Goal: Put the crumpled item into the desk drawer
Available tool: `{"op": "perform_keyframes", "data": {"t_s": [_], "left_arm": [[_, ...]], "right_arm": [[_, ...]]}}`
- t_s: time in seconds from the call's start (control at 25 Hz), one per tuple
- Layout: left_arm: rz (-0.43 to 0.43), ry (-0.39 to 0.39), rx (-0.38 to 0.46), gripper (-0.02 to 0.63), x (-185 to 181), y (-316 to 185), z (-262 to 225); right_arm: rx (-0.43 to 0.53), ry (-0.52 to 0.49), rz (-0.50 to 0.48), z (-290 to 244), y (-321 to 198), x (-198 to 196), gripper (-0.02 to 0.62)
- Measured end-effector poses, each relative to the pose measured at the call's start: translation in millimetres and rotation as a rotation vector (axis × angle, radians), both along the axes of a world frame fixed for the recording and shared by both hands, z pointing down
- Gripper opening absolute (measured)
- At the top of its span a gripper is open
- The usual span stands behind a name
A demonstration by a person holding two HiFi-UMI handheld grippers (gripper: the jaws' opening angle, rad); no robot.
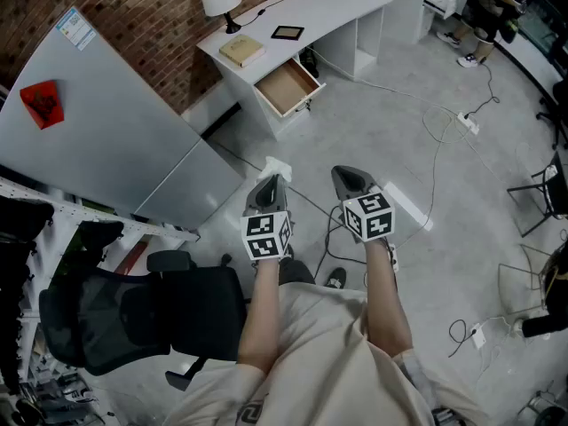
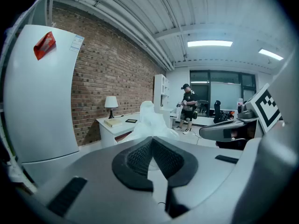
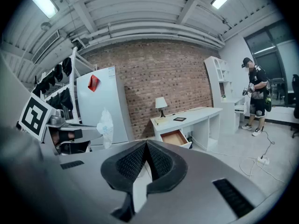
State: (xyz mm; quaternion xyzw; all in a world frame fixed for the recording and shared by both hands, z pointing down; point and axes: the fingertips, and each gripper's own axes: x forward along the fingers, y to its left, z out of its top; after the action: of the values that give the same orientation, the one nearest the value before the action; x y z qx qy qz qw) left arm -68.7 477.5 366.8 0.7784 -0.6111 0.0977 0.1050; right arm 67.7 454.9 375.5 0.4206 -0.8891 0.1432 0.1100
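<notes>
Cool, even light from ceiling strip lights point(image 2: 210, 43) fills the room, leaving soft, faint shadows on the floor point(image 1: 373, 140). Both gripper views bow strongly toward dark round edges, and their nearest surfaces are out of focus

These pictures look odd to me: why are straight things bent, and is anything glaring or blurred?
Left gripper view: the wide lens bows the fridge, the corners go black, the ceiling light glares white, and the close crumpled item looks soft. Right gripper view: the ceiling beams curve likewise. Head view: even light, far milder bending.
</notes>
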Motion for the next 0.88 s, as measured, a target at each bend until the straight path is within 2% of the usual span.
{"op": "perform_keyframes", "data": {"t_s": [0.36, 0.56, 0.64, 0.76, 0.88], "left_arm": [[0.005, -0.023, 0.006, 0.015, 9, 3, -3], [-0.025, -0.051, 0.004, 0.015, -4, 5, -3], [-0.044, -0.039, 0.009, 0.015, -11, 2, -4], [-0.068, -0.006, 0.012, 0.015, -19, -3, -2], [-0.066, 0.007, 0.006, 0.015, -22, -13, 4]], "right_arm": [[0.013, -0.010, 0.004, -6, 2, 10, 0.025], [0.027, -0.083, 0.036, -16, -4, 20, 0.025], [0.015, -0.095, 0.030, -14, -4, 20, 0.025], [-0.007, -0.056, 0.029, -4, -9, 23, 0.025], [-0.036, -0.054, 0.045, 5, -18, 27, 0.025]]}}
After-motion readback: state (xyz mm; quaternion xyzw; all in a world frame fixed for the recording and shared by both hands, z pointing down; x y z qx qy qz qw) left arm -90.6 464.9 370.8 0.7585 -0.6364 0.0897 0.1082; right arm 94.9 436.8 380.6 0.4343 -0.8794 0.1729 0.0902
